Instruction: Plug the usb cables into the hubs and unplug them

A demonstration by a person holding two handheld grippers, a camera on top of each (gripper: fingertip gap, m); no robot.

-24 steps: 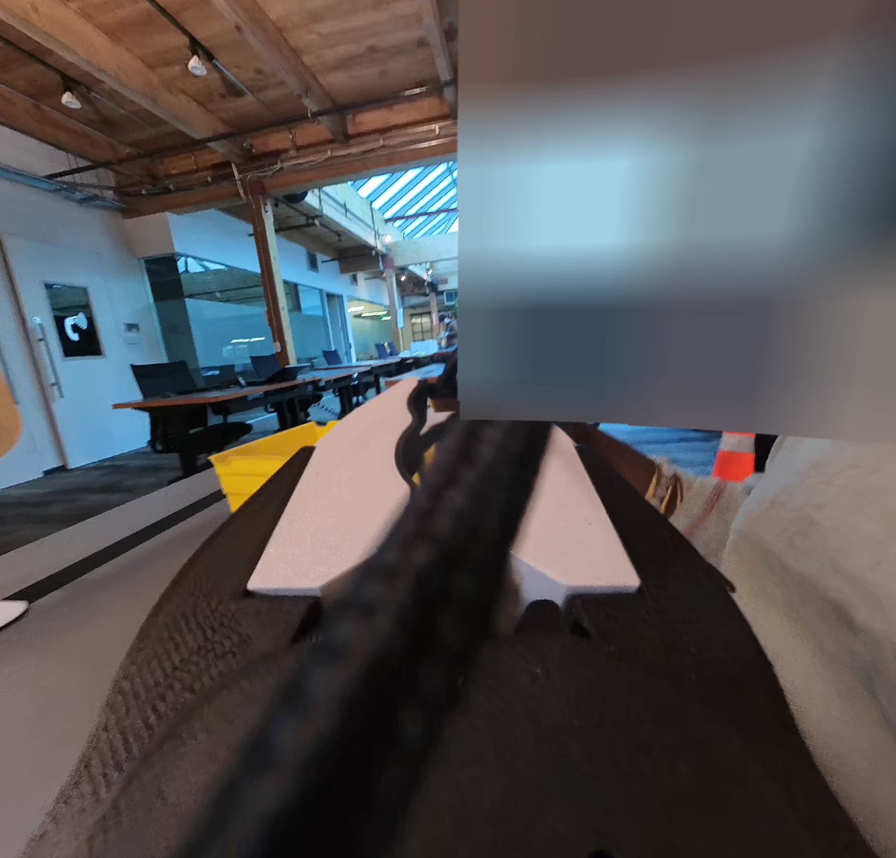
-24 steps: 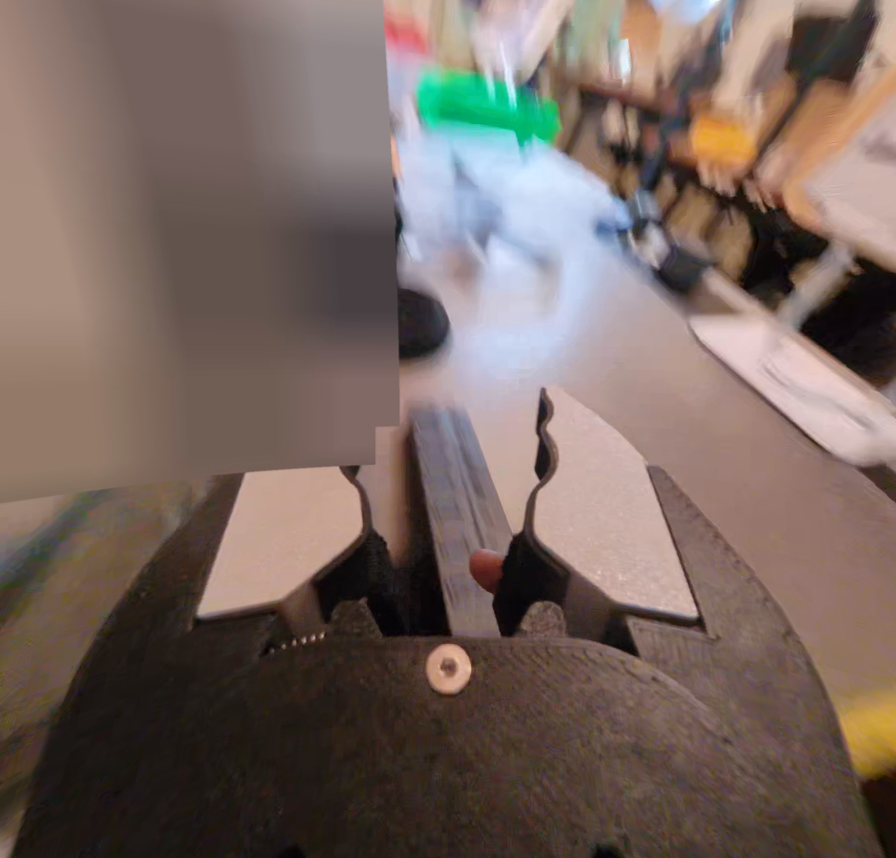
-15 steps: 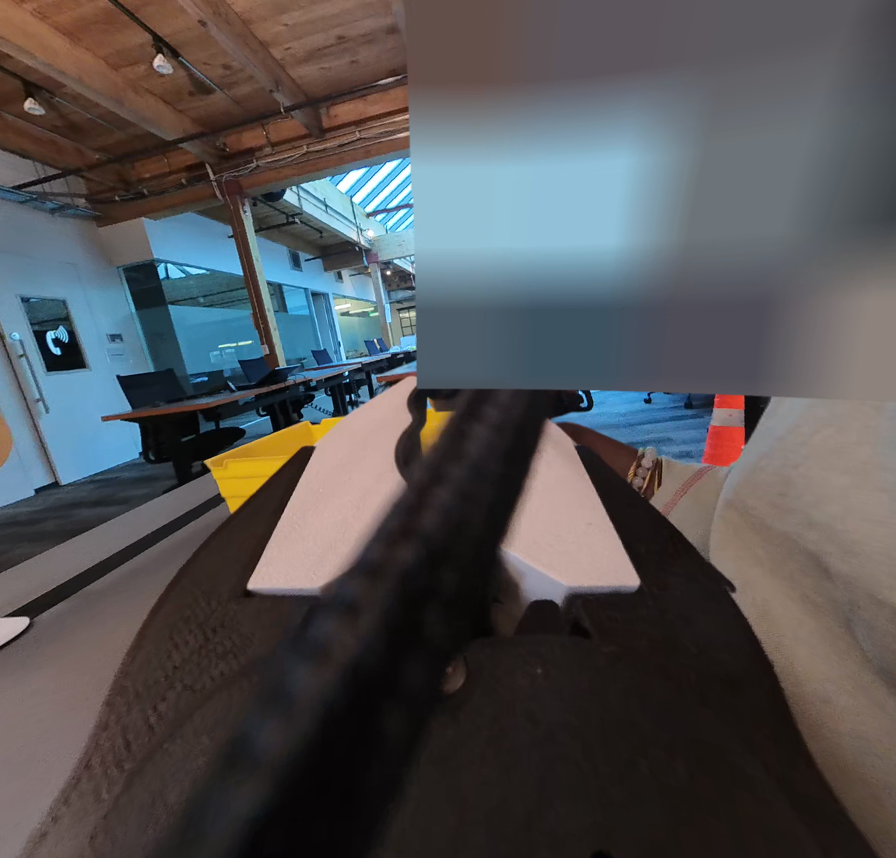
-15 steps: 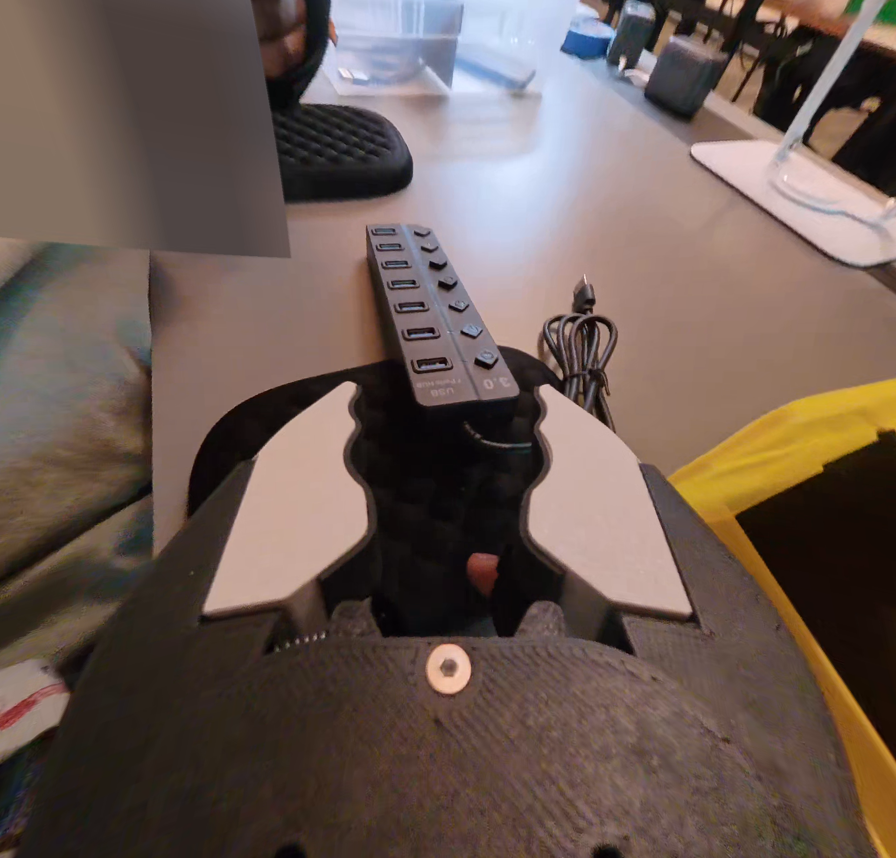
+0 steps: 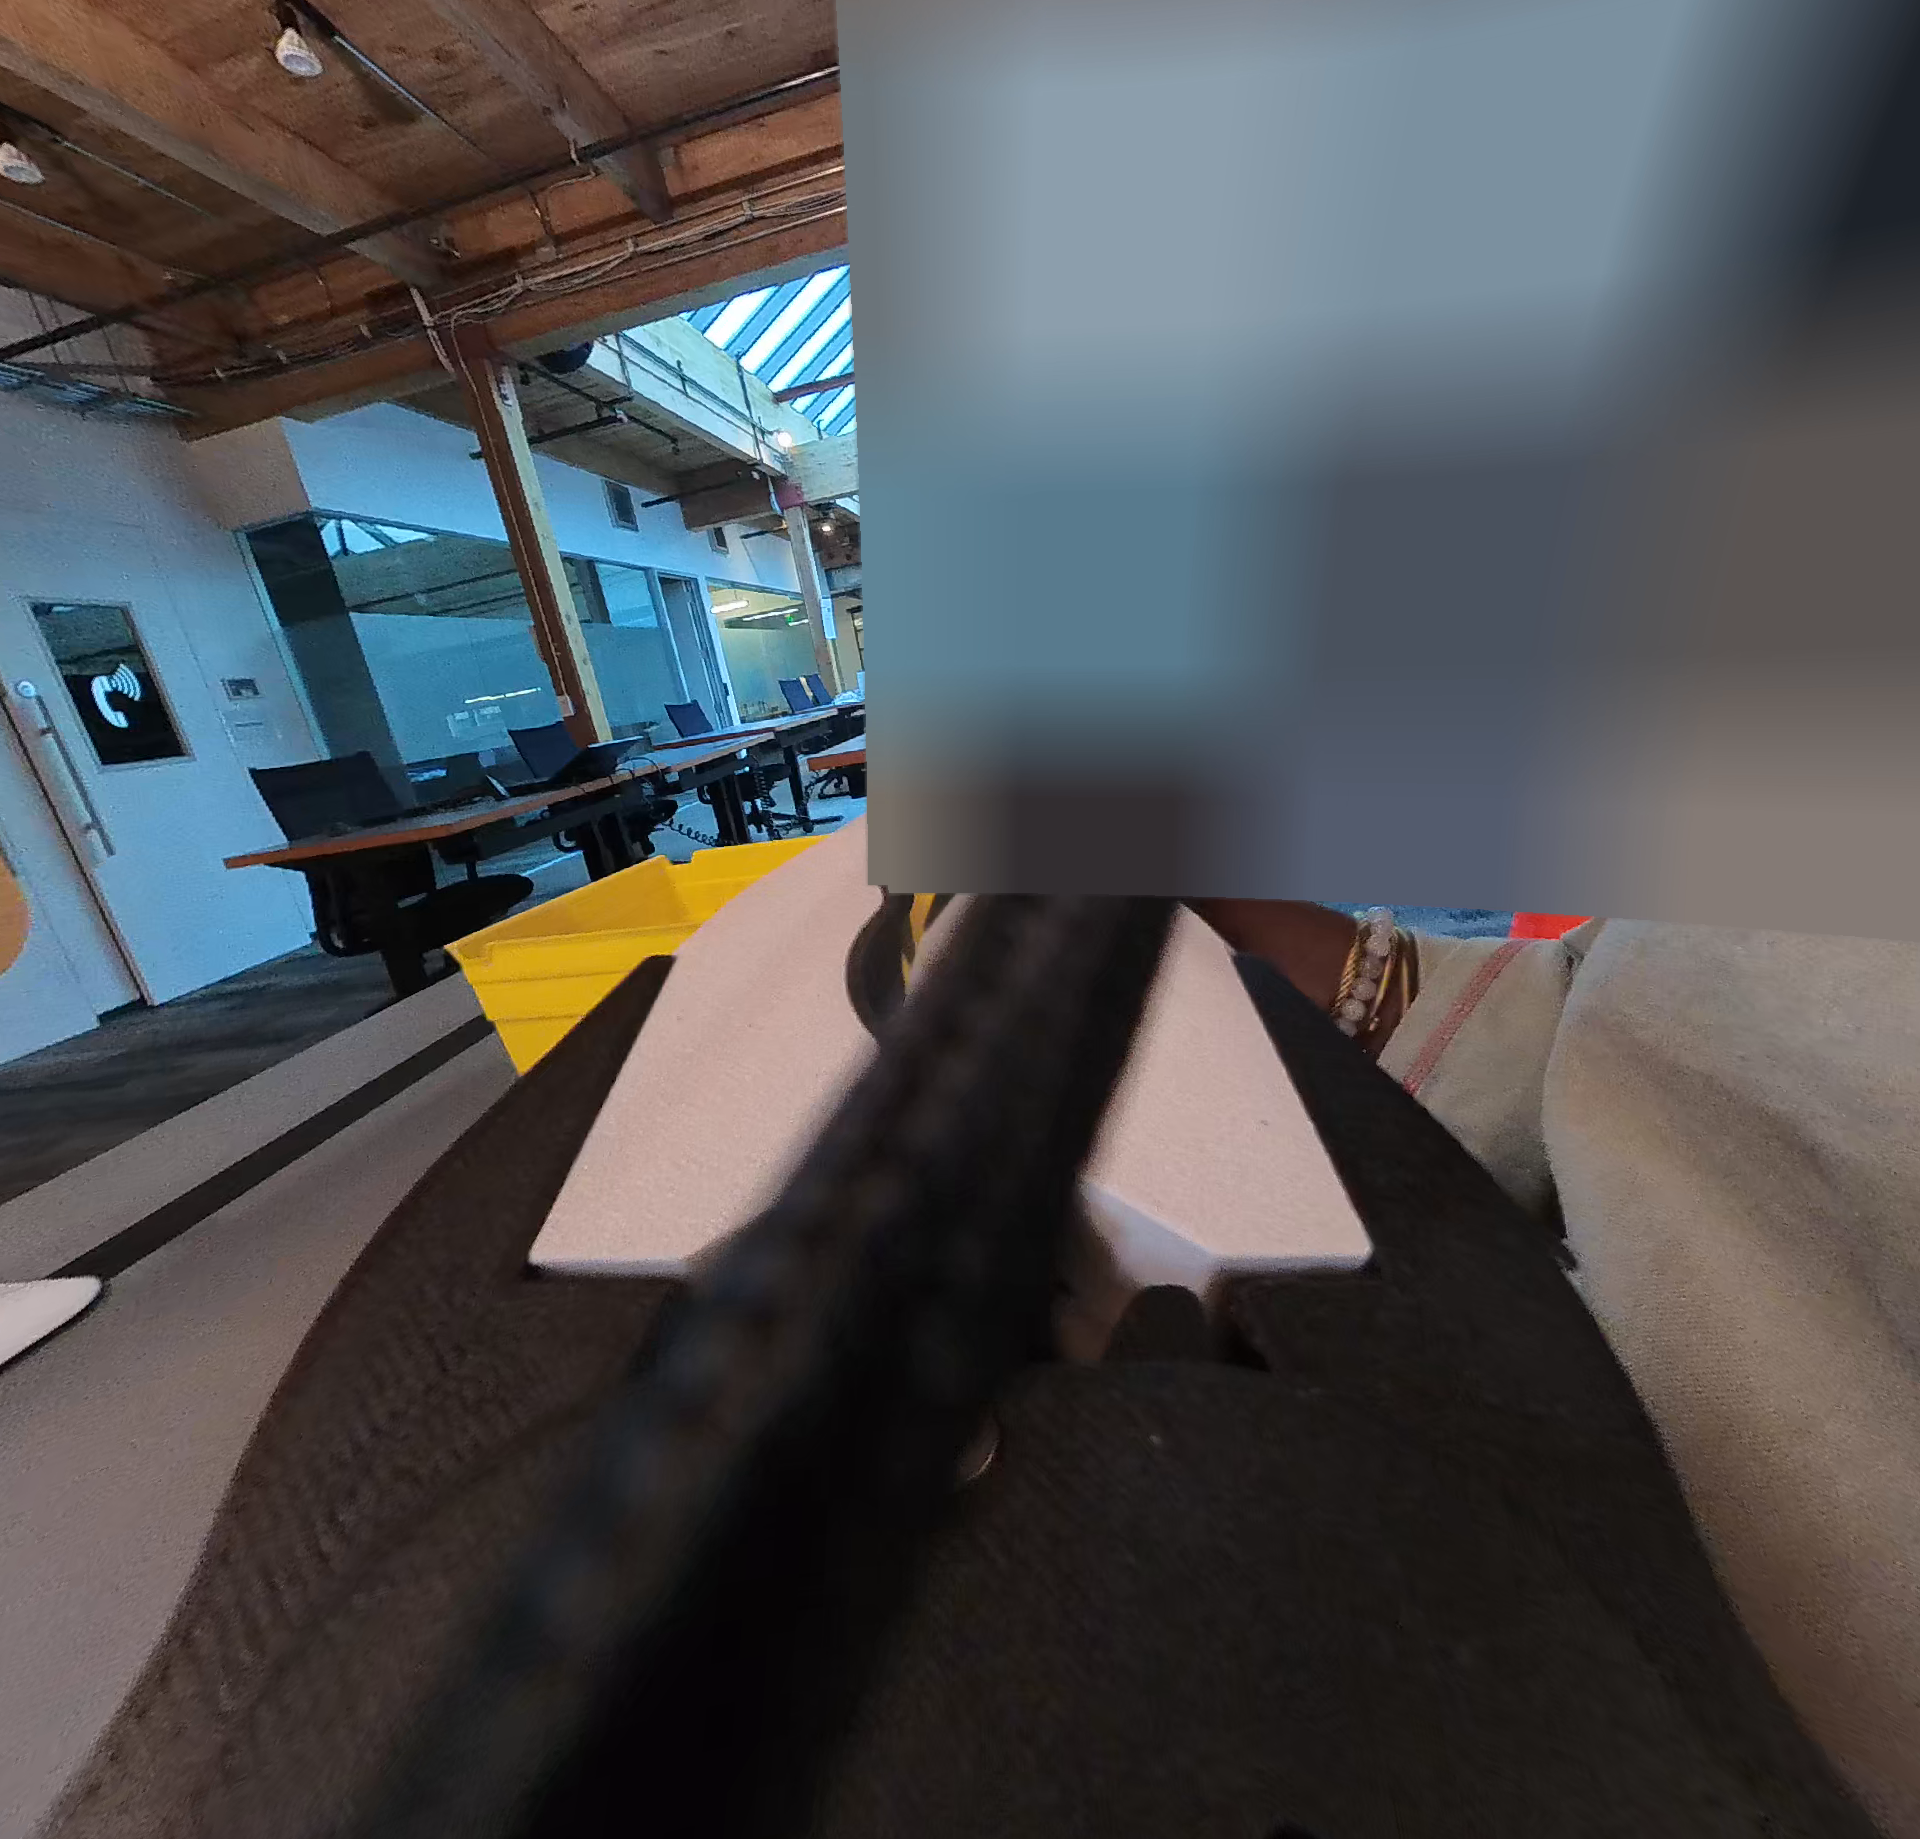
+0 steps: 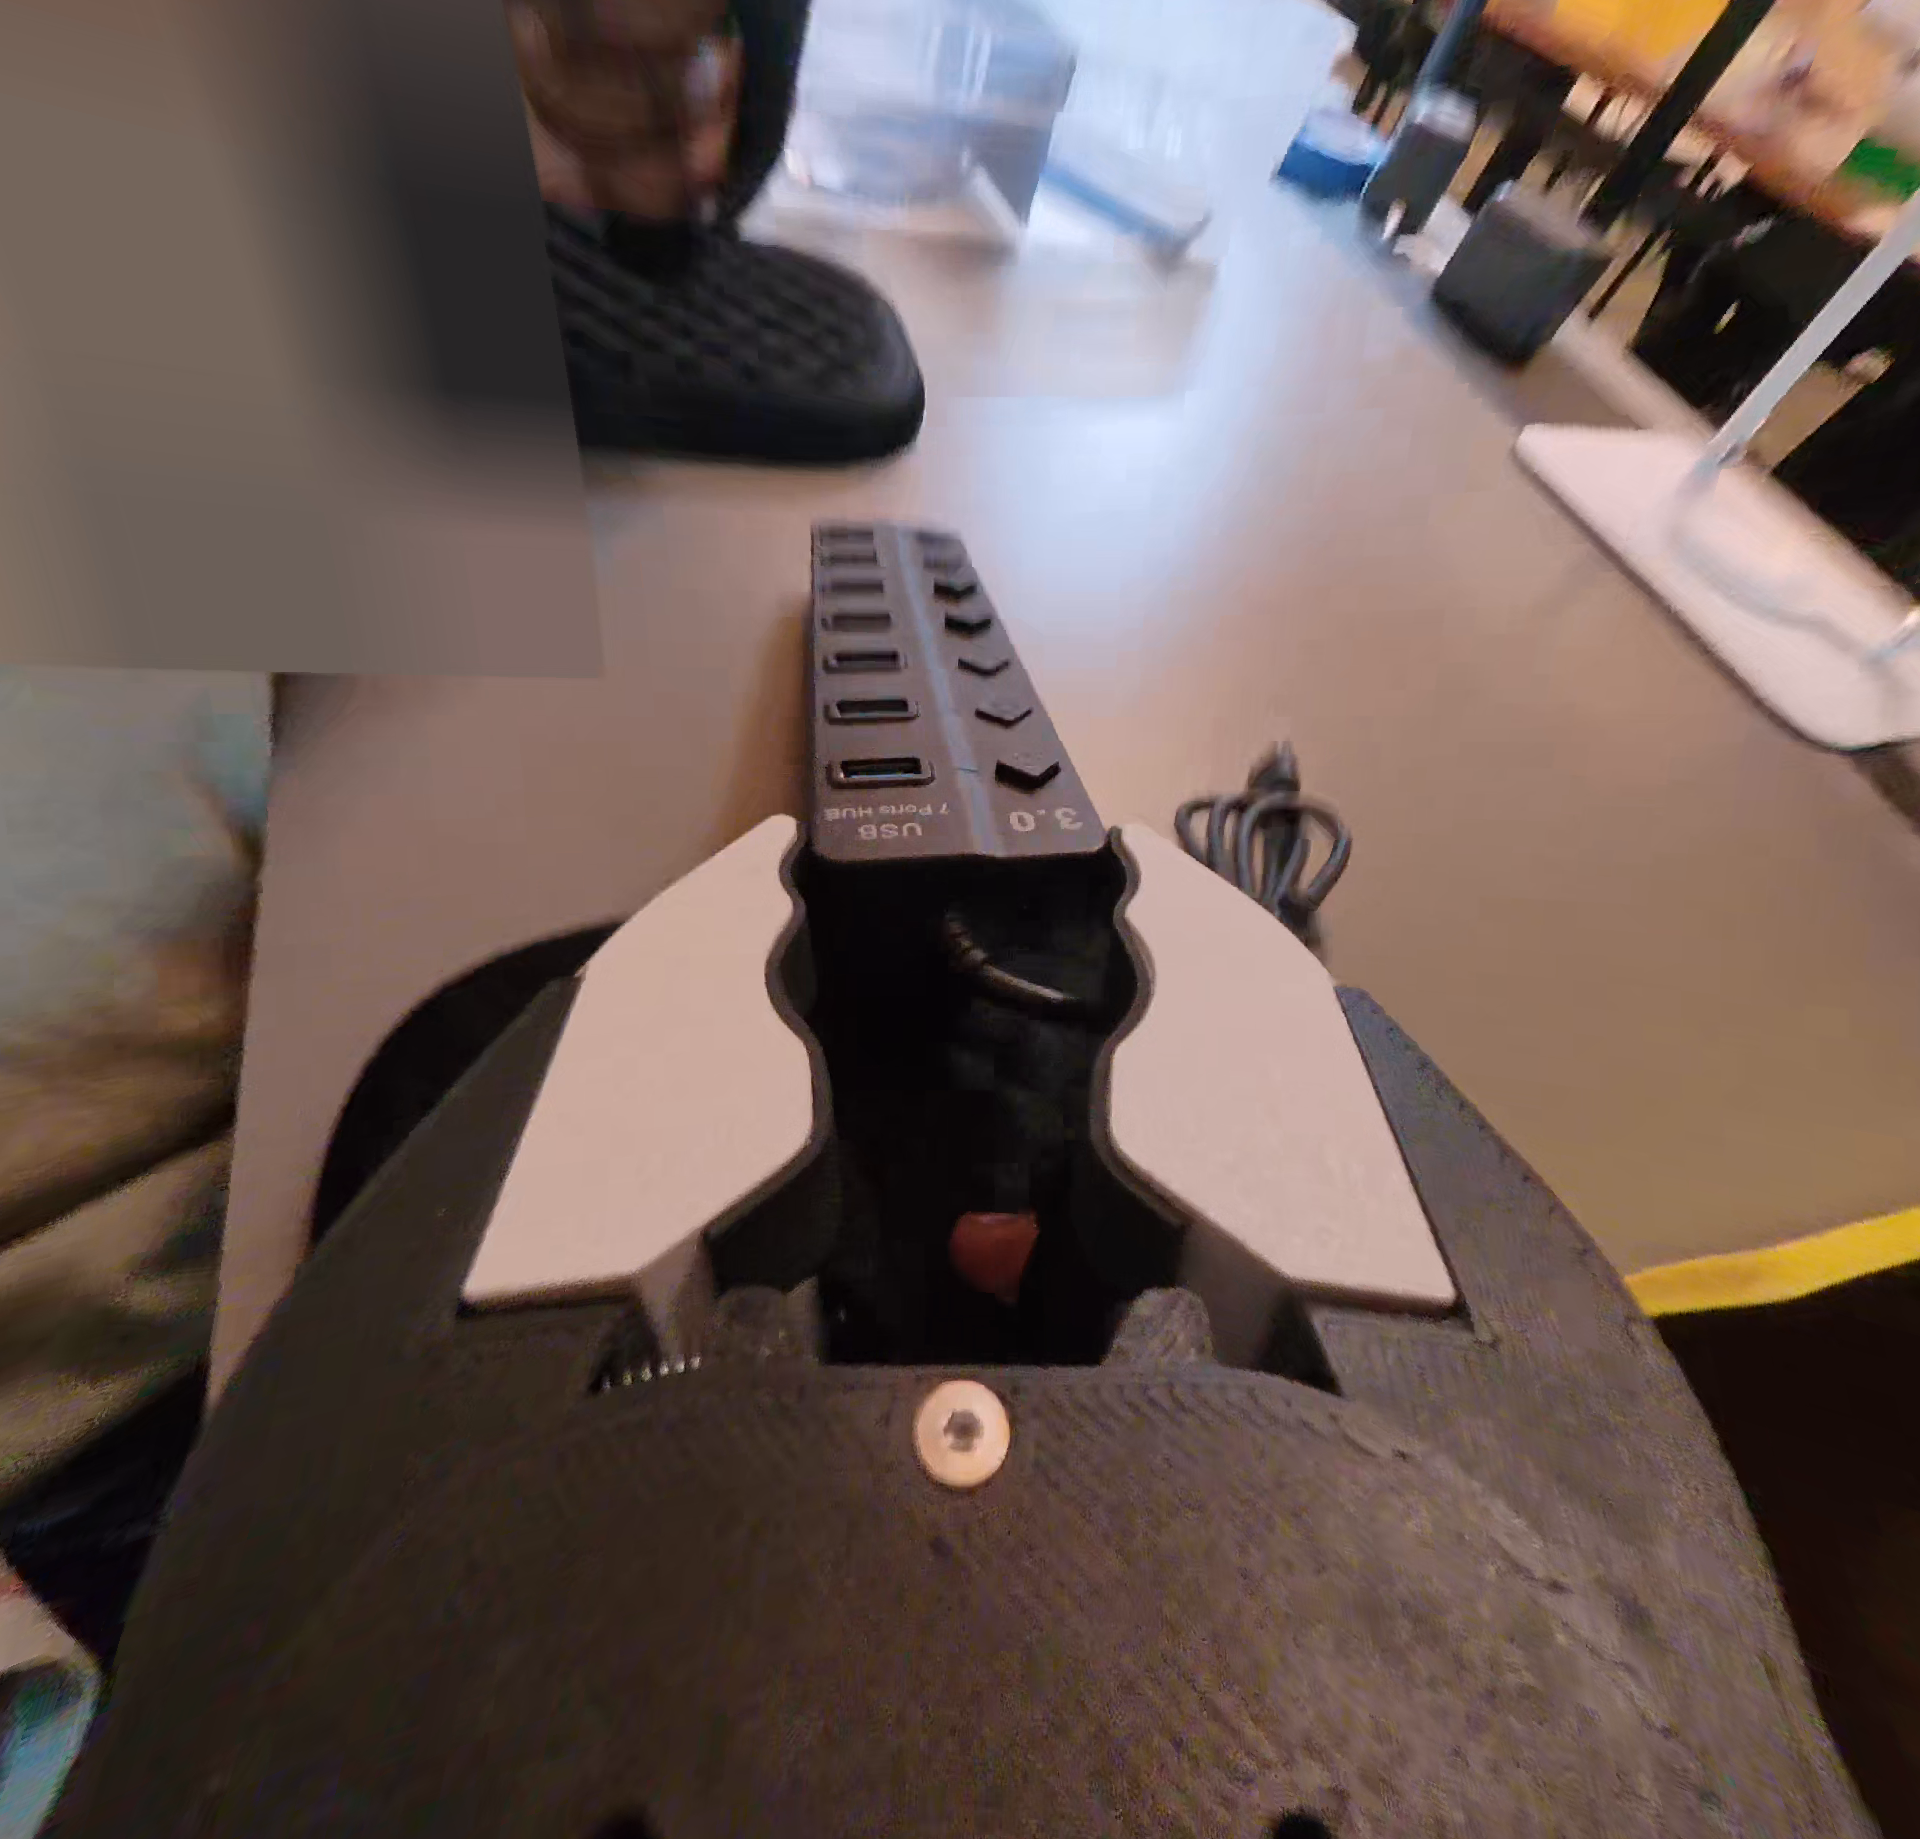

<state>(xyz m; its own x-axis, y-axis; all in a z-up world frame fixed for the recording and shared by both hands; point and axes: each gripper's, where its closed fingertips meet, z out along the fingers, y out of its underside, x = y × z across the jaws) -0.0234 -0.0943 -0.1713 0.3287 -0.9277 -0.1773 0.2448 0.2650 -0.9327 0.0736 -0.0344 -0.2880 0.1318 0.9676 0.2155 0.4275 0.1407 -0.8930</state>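
In the right wrist view a long black USB hub (image 6: 914, 667) with a row of ports and buttons lies on the grey table (image 6: 1403, 584). My right gripper (image 6: 961, 833) has its two grey fingers against both sides of the hub's near end. A coiled black USB cable (image 6: 1262, 844) lies just right of the hub. In the left wrist view my left gripper (image 5: 1023, 916) holds a long, blurred black object (image 5: 935, 1166) that runs back over its body and hides the gap. I cannot tell what that object is.
A yellow bin (image 5: 592, 958) stands beside the grippers and shows at the right edge (image 6: 1766, 1259). A white stand base (image 6: 1714, 563) sits far right. A clear plastic box (image 6: 935, 75) is behind the hub. The left gripper's black body (image 6: 727, 345) rests left of it. A sleeve (image 5: 1714, 1218) is close by.
The right gripper swung down to the table, moved forward onto the hub's near end, and its fingers narrowed around it. The left gripper only tilted slightly, still holding the black object.
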